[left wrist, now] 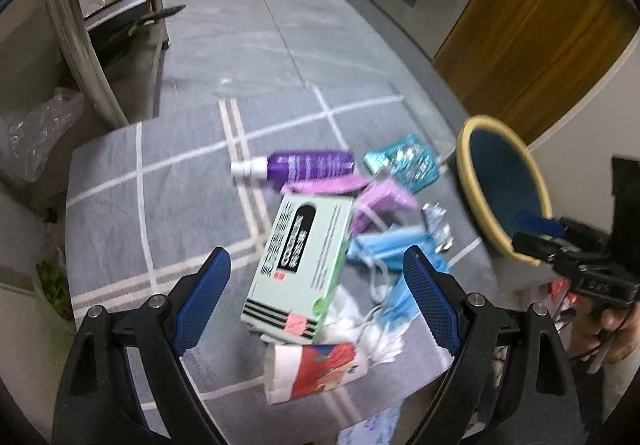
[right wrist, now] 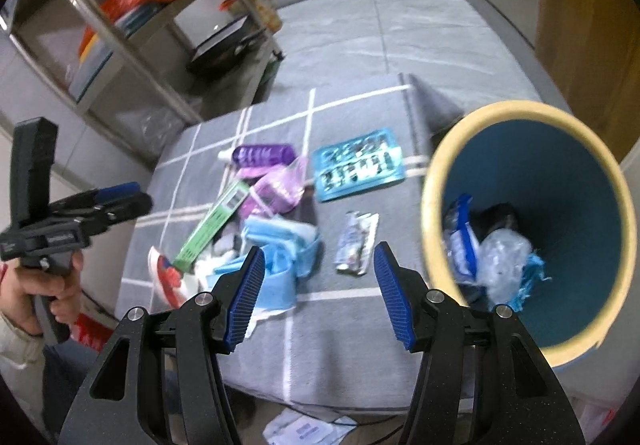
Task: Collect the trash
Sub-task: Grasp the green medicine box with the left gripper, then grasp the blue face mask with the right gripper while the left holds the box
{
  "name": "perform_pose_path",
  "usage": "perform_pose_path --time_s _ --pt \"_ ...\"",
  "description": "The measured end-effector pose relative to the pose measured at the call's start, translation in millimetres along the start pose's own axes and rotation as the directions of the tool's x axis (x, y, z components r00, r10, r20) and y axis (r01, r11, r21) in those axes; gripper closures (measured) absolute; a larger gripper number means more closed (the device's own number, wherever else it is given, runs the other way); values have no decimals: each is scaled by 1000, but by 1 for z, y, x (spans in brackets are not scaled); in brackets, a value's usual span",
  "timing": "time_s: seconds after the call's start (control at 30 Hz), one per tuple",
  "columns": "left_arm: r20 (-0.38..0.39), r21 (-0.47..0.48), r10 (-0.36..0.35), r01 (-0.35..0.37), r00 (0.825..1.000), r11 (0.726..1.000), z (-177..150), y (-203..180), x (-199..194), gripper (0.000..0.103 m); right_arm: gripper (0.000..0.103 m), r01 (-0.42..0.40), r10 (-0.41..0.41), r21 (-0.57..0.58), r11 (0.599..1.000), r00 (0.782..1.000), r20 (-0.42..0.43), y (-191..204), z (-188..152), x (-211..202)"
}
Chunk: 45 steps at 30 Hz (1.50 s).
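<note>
Trash lies heaped on a grey checked cloth (left wrist: 120, 185): a green box (left wrist: 300, 265), a purple bottle (left wrist: 304, 167), a teal packet (left wrist: 404, 161), blue face masks (right wrist: 280, 241), a silver wrapper (right wrist: 354, 241) and a red-and-white paper cup (left wrist: 316, 369). My left gripper (left wrist: 316, 261) hovers open over the green box, its pads clear of it. My right gripper (right wrist: 320, 251) is open and empty above the masks and the wrapper. To its right stands a blue bin with a cream rim (right wrist: 436, 181), holding a clear plastic bag and blue wrappers.
A metal shelf rack (right wrist: 120, 37) with a dark pan (right wrist: 224, 49) and orange bags stands at the back left. Wooden cabinets (left wrist: 540, 25) line the far side. Papers (right wrist: 300, 429) lie on the floor by the table's near edge. A person's hand (right wrist: 36, 285) holds the left gripper's handle.
</note>
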<state>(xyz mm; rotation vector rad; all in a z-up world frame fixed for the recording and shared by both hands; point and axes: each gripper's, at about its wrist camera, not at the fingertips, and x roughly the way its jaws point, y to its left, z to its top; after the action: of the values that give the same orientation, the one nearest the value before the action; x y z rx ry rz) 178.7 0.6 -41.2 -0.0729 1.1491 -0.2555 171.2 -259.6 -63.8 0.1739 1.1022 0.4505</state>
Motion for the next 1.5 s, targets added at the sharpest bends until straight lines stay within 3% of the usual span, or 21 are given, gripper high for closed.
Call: perform_pose_path --time_s 0.13,0.3,0.43,0.47,0.57,0.8,1.37,1.43,1.5 --pt "-53 62 46 -43 998 997 -7 -8 24 18 44 -9 9 -23 1000 1000 -21 12 -2 8" --pt "-73 186 144 -128 987 974 -12 -28 49 20 44 -24 23 -39 999 999 -36 21 0 14" --pt "-92 234 206 -180 974 955 -13 -32 67 37 44 -38 35 -55 998 998 -57 29 -3 20" --pt "-98 238 218 -190 971 953 -13 -31 71 46 45 -40 36 -58 998 997 -62 30 -4 21" --pt "-121 216 211 -182 970 959 -15 -23 77 62 45 -48 42 -69 996 996 -81 34 -7 27" --pt "-81 190 202 -184 976 964 -9 -15 54 79 45 -48 39 -77 996 992 -121 34 -12 42" --pt "43 34 119 -120 992 992 5 17 -6 82 45 -28 0 -144 989 983 -185 53 -19 81" --pt "66 14 111 -112 992 994 8 19 -15 82 49 -24 -6 -150 988 980 -197 54 -21 86" --pt "82 -5 98 -98 992 995 11 22 -21 82 62 -22 -10 -155 988 979 -205 54 -23 89"
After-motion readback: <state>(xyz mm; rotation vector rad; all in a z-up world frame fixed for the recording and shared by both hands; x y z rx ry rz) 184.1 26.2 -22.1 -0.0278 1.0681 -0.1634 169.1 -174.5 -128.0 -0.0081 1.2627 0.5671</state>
